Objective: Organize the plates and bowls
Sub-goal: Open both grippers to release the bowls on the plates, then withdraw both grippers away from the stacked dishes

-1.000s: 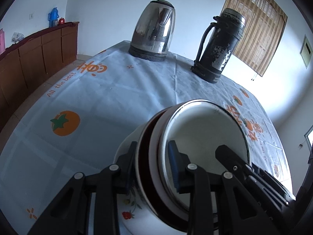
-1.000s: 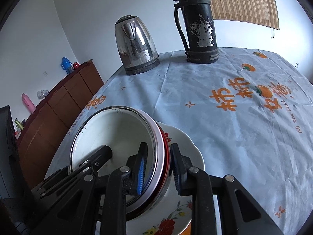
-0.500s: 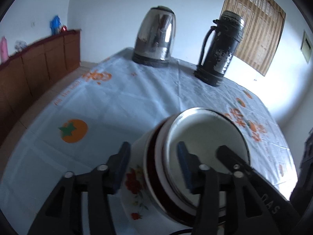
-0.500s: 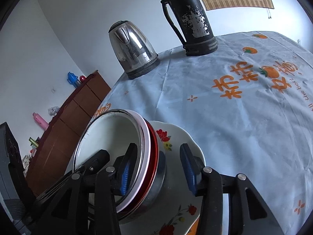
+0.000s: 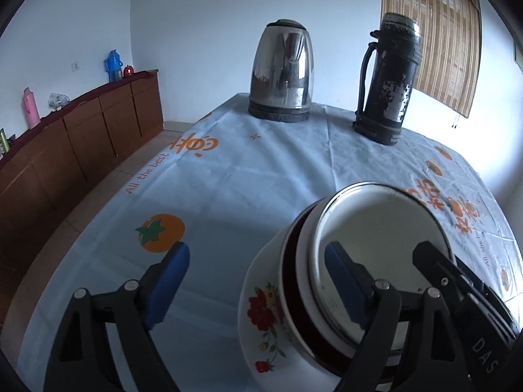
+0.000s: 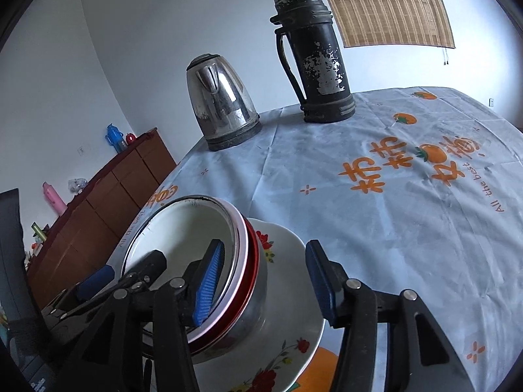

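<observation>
The left gripper has its blue-padded jaws spread wide, gripping nothing: one pad hangs over bare cloth beside the stack, the other sits inside the top bowl, clear of its wall as far as the left wrist view shows. The right gripper is likewise released, its jaws parted around the far rim of the stack, one ribbed blue pad inside the top bowl and the other outside over the plate, neither pressing the rims.

Between the two grippers sits the stack of dishes. Uppermost is a white enamel bowl with a metal rim; it nests in a pale pink bowl, which nests in a red bowl with a shiny steel outside. All three rest on a white scalloped plate with red flower prints.

The plate lies on a pale blue tablecloth printed with orange persimmons and lettering. Well beyond the stack, at the far edge of the cloth, stand a stainless steel electric kettle and, beside it, a tall black thermos flask with worn paint, both upright. Left of the stack, off the table, runs a low brown wooden cabinet against the wall.
</observation>
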Demonstrator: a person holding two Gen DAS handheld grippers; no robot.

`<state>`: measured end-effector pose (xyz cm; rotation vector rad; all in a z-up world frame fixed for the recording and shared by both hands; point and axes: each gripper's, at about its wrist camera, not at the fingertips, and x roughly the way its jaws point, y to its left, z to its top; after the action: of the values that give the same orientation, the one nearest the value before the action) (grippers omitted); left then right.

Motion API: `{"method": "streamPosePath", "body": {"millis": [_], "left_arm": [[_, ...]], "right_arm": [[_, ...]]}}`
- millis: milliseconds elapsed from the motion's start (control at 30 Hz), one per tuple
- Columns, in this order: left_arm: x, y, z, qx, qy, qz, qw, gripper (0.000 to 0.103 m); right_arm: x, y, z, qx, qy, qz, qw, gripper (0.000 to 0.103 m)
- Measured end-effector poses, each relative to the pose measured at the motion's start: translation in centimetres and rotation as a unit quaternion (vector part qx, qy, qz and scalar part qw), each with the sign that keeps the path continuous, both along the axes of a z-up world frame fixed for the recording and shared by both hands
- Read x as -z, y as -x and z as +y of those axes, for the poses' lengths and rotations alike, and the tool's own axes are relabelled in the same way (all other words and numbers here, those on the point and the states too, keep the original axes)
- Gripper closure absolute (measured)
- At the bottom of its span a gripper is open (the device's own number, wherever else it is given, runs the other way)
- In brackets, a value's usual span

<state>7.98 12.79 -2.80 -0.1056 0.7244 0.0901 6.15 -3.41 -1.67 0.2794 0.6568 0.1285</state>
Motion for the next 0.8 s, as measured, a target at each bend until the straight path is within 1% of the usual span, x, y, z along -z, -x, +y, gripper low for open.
{"method": "streamPosePath", "body": {"millis": [200, 400, 467, 567, 733, 800], "left_arm": [[-0.02, 0.12, -0.09, -0.005, -0.007, -0.003, 1.0000, 0.017], [-0.02, 0.07, -0.06, -0.010, -0.012, -0.003, 0.9999, 0.016], [-0.04, 0.08, -0.07, -0.010, -0.013, -0.005, 0.9999, 0.016], [0.01, 0.08, -0.17, -0.007, -0.017, -0.006, 0.9998, 0.016], [0.22, -0.03, -0.14, -0.004, -0.013, 0.001, 0.9999, 0.016], [0.29, -0.07, -0.02, -0.005, -0.011, 0.002, 0.9999, 0.017]], "right_arm": [[-0.07, 0.23, 0.35, 0.002, 0.018, -0.007, 1.000, 0.049], [-0.36, 0.14, 0.98, -0.003, 0.042, 0.004, 0.999, 0.049], [-0.39, 0.11, 0.95, -0.005, 0.038, 0.008, 0.999, 0.049], [-0.41, 0.33, 0.38, -0.002, 0.010, 0.002, 1.000, 0.049], [-0.24, 0.14, 0.49, 0.001, 0.021, 0.012, 1.000, 0.049], [-0.32, 0.09, 0.78, -0.001, 0.033, 0.015, 0.999, 0.049]]}}
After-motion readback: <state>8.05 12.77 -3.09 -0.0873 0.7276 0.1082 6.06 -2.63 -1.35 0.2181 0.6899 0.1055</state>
